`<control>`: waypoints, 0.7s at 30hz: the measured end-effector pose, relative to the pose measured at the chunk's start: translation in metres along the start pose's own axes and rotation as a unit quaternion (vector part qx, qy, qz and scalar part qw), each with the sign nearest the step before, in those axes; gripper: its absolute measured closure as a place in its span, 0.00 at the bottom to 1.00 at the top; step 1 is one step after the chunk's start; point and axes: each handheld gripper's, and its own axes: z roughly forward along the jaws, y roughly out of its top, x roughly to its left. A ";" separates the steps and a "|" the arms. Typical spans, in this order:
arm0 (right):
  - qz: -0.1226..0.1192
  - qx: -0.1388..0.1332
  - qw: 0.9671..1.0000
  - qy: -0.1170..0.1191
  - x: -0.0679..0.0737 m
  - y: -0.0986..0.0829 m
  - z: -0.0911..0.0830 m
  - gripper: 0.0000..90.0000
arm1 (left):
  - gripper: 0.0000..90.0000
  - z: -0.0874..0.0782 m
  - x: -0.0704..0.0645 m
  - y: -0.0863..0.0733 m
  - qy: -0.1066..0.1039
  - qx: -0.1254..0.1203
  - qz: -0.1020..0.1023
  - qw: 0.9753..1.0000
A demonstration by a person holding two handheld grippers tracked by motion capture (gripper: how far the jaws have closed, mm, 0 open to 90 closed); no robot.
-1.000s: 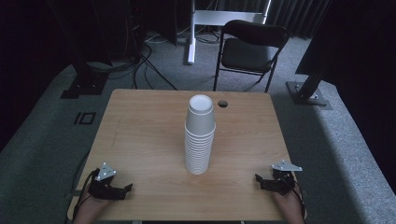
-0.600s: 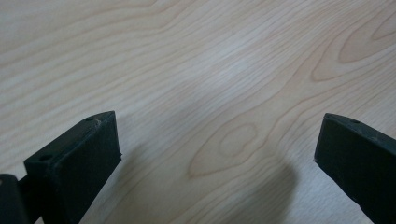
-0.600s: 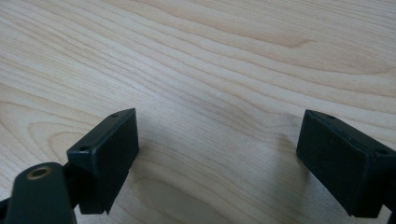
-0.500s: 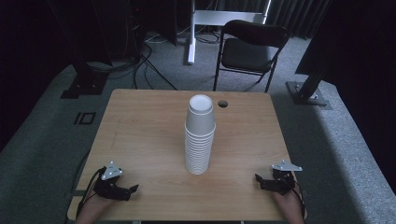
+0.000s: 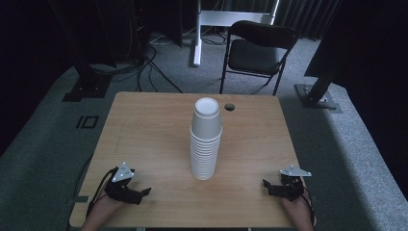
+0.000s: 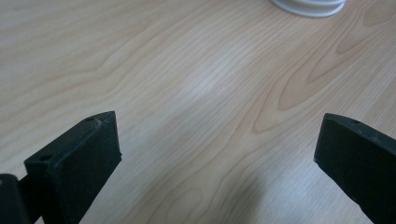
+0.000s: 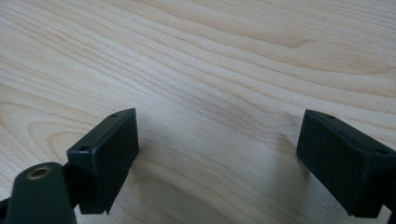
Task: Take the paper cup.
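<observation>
A tall stack of white paper cups point(image 5: 206, 139) stands upright at the middle of the wooden table point(image 5: 144, 130). My left gripper point(image 5: 144, 192) rests low near the front left corner, open, nothing between its jaws. In the left gripper view its jaws stand wide apart over bare wood, and the base rim of the cup stack point(image 6: 309, 5) shows at the top edge. My right gripper point(image 5: 266, 185) sits near the front right edge, open and empty, jaws pointing left toward the stack. Both of its jaws frame plain wood grain in the right gripper view.
A round cable hole point(image 5: 229, 106) lies in the table behind the cups. A black folding chair point(image 5: 257, 50) stands past the far edge, with a white stand point(image 5: 202, 29) and floor cables point(image 5: 144, 67) to its left. Dark frame posts flank the table.
My left gripper has shifted slightly right and forward along the front edge, toward the cups. The right gripper and the cup stack have stayed put.
</observation>
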 end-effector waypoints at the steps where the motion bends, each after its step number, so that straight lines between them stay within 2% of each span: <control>1: 0.000 0.000 1.000 0.000 0.000 0.000 0.000 0.14 | 0.00 0.001 -0.001 0.002 -0.002 0.001 0.005 1.000; 5: 0.000 0.000 1.000 0.000 0.000 0.000 0.000 0.14 | 0.00 0.005 -0.005 0.010 -0.004 0.001 0.015 1.000; 15: 0.000 0.000 1.000 0.000 0.000 0.000 0.000 0.14 | 0.00 0.010 -0.016 0.029 -0.034 -0.015 0.035 0.999; 16: 0.000 0.000 1.000 0.000 0.000 0.000 0.000 0.14 | 0.00 0.010 -0.017 0.030 -0.033 -0.016 0.037 0.999; 17: 0.000 0.000 1.000 0.000 0.000 0.000 0.000 0.14 | 0.00 0.011 -0.018 0.031 -0.043 -0.018 0.034 0.998; 19: 0.000 0.000 1.000 0.000 0.000 0.000 0.000 0.14 | 0.00 0.011 -0.019 0.034 -0.041 -0.022 0.037 0.998; 21: 0.000 0.000 1.000 0.000 0.000 0.000 0.000 0.14 | 0.00 0.010 -0.020 0.039 -0.047 -0.030 0.036 0.998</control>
